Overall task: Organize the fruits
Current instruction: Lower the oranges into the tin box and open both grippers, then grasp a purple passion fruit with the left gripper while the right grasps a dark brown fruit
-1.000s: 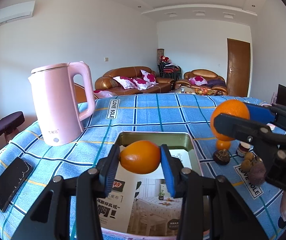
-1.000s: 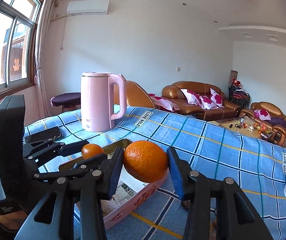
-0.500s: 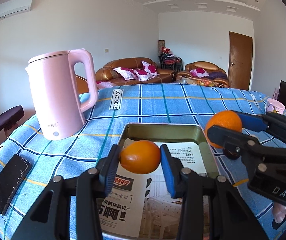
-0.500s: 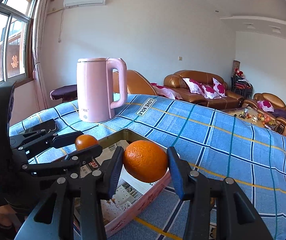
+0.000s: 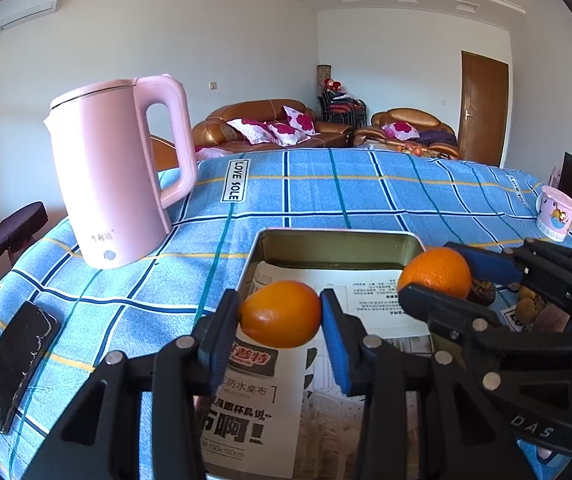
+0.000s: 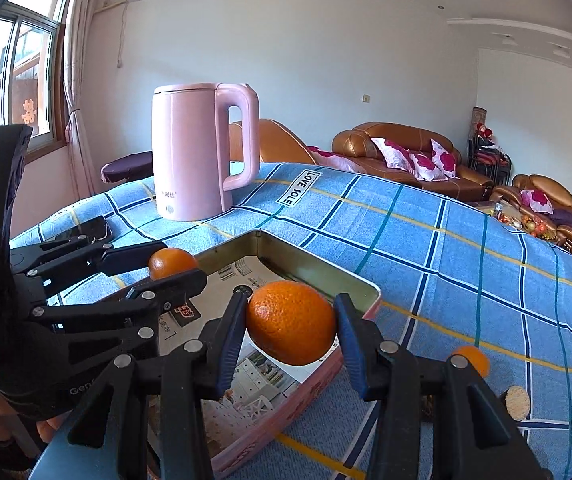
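Note:
A small smooth orange (image 5: 280,314) sits between the blue pads of my left gripper (image 5: 280,322), which is shut on it just above the paper lining of an open metal tin (image 5: 337,236). My right gripper (image 6: 290,330) is shut on a bigger, rough-skinned orange (image 6: 290,322) over the tin's near right corner (image 6: 365,292). In the left wrist view the right gripper (image 5: 447,280) comes in from the right with that orange (image 5: 433,272) at the tin's right side. In the right wrist view the left gripper (image 6: 168,268) and its orange (image 6: 172,262) hang over the tin's left side.
A pink kettle (image 5: 114,176) stands on the blue checked cloth at the far left, a dark phone (image 5: 14,364) lies near the left edge, and a mug (image 5: 555,212) stands far right. Small fruits and nuts (image 5: 525,308) lie right of the tin, with a tiny orange (image 6: 471,356) among them.
Both grippers have sunk toward the tin with their oranges still held. The right gripper's orange dropped from well above the tin's right rim to about rim height.

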Motion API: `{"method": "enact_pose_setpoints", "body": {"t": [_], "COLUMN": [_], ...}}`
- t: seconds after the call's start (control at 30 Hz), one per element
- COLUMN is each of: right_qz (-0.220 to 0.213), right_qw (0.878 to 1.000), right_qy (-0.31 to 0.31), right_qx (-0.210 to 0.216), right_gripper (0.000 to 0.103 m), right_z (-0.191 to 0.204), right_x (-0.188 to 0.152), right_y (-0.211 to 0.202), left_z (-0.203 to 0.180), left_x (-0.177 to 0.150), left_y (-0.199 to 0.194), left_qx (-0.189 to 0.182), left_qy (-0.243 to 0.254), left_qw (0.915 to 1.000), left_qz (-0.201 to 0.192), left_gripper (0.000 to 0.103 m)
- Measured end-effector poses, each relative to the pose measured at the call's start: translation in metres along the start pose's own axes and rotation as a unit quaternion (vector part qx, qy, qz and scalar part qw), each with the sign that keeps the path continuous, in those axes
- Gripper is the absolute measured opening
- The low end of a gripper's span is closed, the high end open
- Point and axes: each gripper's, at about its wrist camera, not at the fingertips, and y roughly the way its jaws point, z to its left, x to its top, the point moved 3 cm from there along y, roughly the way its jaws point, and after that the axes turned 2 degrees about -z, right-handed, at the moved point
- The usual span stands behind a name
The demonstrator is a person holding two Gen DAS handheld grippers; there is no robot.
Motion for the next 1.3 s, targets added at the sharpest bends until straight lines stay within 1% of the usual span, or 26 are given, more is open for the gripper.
{"method": "enact_pose_setpoints", "body": {"t": [0.2, 0.57, 0.67, 0.7, 0.73, 0.8, 0.9, 1.07, 1.17, 1.3], "right_qz": [0.021, 0.027, 0.029, 0.027, 0.022, 0.01, -0.003, -0.02, -0.029, -0.023], "right_qw": [1.0, 1.0, 1.0, 1.0, 1.0, 1.0, 1.0, 0.999, 0.998, 0.994], "right_qy": [-0.007, -0.009, -0.009, -0.008, -0.005, 0.001, 0.004, 0.003, 0.014, 0.031], "right_qx": [0.005, 0.002, 0.0, -0.001, -0.004, -0.01, -0.015, -0.035, -0.056, -0.102], "right_gripper": [0.047, 0.047, 0.048, 0.05, 0.054, 0.059, 0.064, 0.066, 0.066, 0.067], "right_z": [0.005, 0.004, 0.004, 0.004, 0.003, -0.001, -0.007, -0.022, -0.039, -0.071], "right_x": [-0.004, -0.004, -0.004, -0.003, -0.003, -0.003, -0.006, -0.015, -0.024, -0.048], "right_y": [0.011, 0.015, 0.016, 0.015, 0.014, 0.008, -0.007, -0.047, -0.075, -0.109], "left_z": [0.0, 0.002, 0.003, 0.003, 0.004, 0.005, -0.002, -0.035, -0.063, -0.105], "left_x": [-0.001, -0.001, 0.0, 0.0, 0.001, 0.002, 0.003, 0.006, 0.005, 0.001], "left_y": [0.005, 0.009, 0.006, 0.003, 0.0, -0.007, -0.022, -0.046, -0.053, -0.054], "left_qx": [0.004, 0.013, 0.019, 0.021, 0.024, 0.03, 0.014, -0.025, -0.057, -0.093], "left_qy": [0.005, 0.007, 0.007, 0.006, 0.004, -0.003, -0.006, -0.003, 0.006, 0.03], "left_qw": [0.9999, 0.9997, 0.9997, 0.9997, 0.9997, 0.9995, 0.9995, 0.9981, 0.9966, 0.9939], "left_qz": [0.011, 0.02, 0.012, 0.006, 0.001, -0.008, -0.027, -0.056, -0.059, -0.051], "left_gripper": [0.043, 0.043, 0.044, 0.047, 0.05, 0.067, 0.074, 0.077, 0.08, 0.086]}}
